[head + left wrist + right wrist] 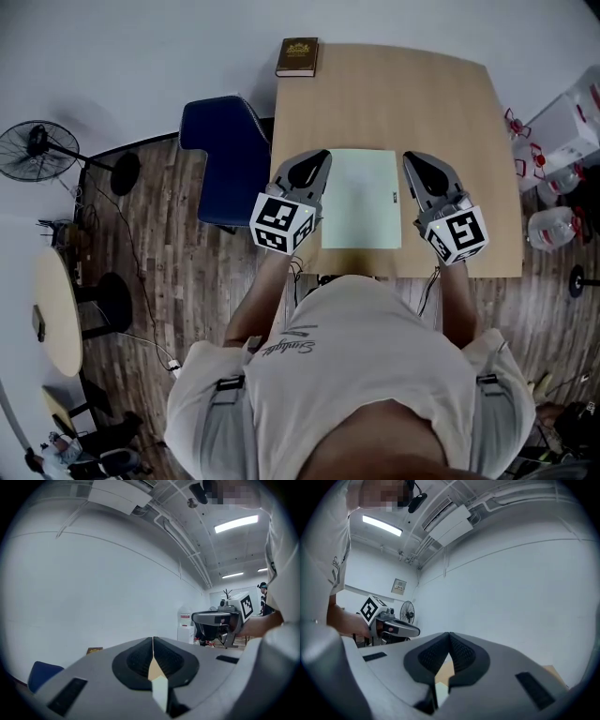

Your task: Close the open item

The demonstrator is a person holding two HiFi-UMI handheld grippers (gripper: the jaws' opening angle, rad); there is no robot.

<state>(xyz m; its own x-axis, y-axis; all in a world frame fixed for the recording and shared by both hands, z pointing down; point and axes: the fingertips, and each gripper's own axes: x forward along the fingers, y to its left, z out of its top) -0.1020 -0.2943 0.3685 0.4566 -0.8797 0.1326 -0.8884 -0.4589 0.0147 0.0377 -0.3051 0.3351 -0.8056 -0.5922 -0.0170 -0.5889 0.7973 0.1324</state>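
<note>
Pale green, thin and flat: a folder [361, 197] is seen in the head view lying on the wooden table [450, 103], at the table's near edge, about midway along it. A small dark mark is noted at its right edge. Whether any cover is lifted cannot be told from above. The left gripper [319, 157] and right gripper [412, 161] are held over the table's near edge, one at each side of the folder. A brown book [297, 56] lies at the table's far left corner.

Left gripper view: the jaws are pressed together at the tips and nothing is gripped. A sliver of table and pale green is glimpsed through the gap behind them.

Right gripper view: the jaws are likewise closed tip to tip and empty.

Handling, judged: the folder is expected to be light, limp and apt to slide on the table. A hold at the free edge of its cover is suggested, with the other gripper pressing it down.
</note>
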